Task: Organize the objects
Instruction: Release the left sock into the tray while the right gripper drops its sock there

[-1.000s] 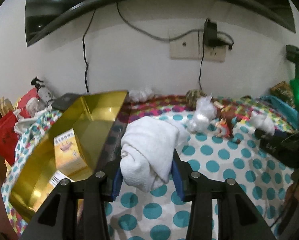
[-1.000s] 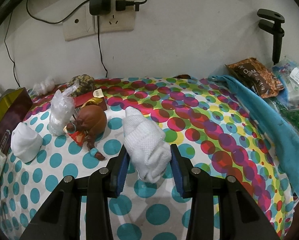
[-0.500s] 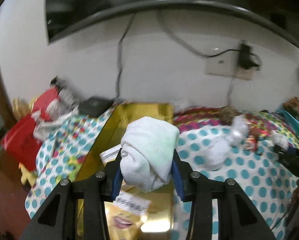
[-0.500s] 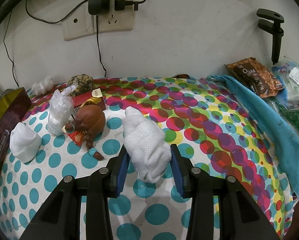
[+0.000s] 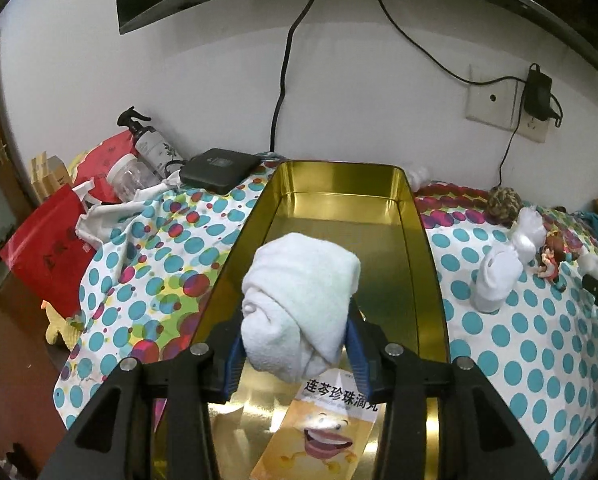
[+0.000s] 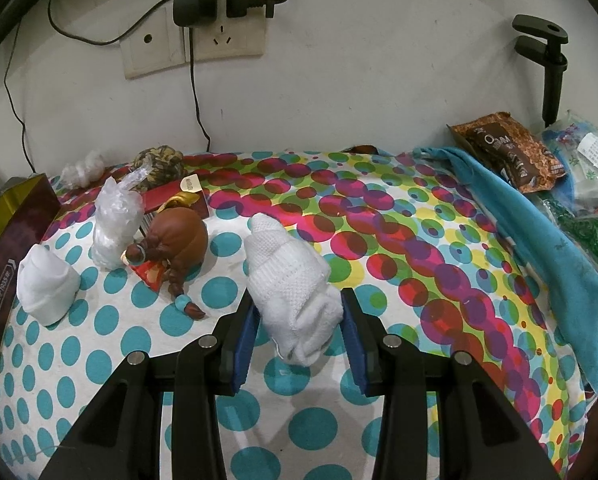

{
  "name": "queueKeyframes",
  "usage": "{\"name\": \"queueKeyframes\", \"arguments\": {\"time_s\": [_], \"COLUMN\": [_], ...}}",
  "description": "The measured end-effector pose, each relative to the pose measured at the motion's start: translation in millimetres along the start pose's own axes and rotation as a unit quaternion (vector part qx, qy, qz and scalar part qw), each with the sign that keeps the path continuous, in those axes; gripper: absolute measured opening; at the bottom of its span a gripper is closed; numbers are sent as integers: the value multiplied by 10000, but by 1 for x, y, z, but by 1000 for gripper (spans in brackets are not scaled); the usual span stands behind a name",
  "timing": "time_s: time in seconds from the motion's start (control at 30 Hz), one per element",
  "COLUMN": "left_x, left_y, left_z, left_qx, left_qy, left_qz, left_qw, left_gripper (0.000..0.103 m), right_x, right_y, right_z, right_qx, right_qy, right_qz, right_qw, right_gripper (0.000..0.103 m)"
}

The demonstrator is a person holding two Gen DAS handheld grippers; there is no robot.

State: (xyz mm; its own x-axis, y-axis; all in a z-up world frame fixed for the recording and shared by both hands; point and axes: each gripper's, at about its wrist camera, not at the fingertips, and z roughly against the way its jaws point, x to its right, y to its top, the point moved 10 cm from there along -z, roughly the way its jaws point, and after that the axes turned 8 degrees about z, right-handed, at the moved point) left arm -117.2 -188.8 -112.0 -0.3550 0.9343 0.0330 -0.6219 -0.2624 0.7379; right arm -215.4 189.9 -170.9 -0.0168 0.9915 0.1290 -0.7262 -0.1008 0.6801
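Note:
My left gripper [image 5: 295, 344] is shut on a rolled white towel [image 5: 299, 300] and holds it above the open gold tin box [image 5: 431, 264]. A yellow medicine carton [image 5: 323, 424] lies in the box's near end. My right gripper [image 6: 299, 340] is shut on a white knitted sock roll [image 6: 291, 284] just above the dotted tablecloth. Another white roll [image 6: 47, 284] stands near the box's dark outer wall [image 6: 3, 256]; it also shows in the left wrist view [image 5: 495, 280].
A brown-haired doll [image 6: 175, 240], a clear plastic bundle [image 6: 115, 224] and a red packet lie left of my right gripper. A blue cloth [image 6: 539, 240] and snack bags [image 6: 507, 156] lie at right. A black device [image 5: 219, 168], bottles and red bags [image 5: 47, 256] sit left of the box.
My left gripper has carried the towel leftward from beside the box to above its inside. My right gripper has barely moved, still holding the sock roll.

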Motion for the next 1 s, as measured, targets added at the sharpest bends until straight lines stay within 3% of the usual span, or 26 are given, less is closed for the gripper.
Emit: {"name": "queueKeyframes", "arguments": {"time_s": [0.1,0.2,0.4,0.63,0.8,0.9,1.0], "left_x": [2,0,-3,-23,-34,-42,-55], "left_y": [1,3,-2,-27,-41,-46,-47], "left_z": [5,11,26,48,70,81,87], "left_qx": [115,284,458,410,549,553,509], "left_qy": [-23,120,146,88,153,111,71], "left_qz": [-116,-232,-329,52,-9,1,197], "left_qw": [9999,9993,9983,9991,9984,9984,9985], "left_gripper": [65,73,73,73,73,73,73], "right_x": [0,1,3,4,3,-3,-15], "right_y": [0,0,-1,3,8,10,14], "right_z": [0,0,1,12,26,29,36], "right_qx": [9,-10,49,306,673,748,735], "right_qy": [-14,-20,-95,-114,-99,-50,327], "right_qz": [6,8,9,-24,-21,71,-220], "right_qw": [10000,10000,9999,9995,9977,9972,9965], "right_gripper": [38,38,38,38,38,38,38]}}
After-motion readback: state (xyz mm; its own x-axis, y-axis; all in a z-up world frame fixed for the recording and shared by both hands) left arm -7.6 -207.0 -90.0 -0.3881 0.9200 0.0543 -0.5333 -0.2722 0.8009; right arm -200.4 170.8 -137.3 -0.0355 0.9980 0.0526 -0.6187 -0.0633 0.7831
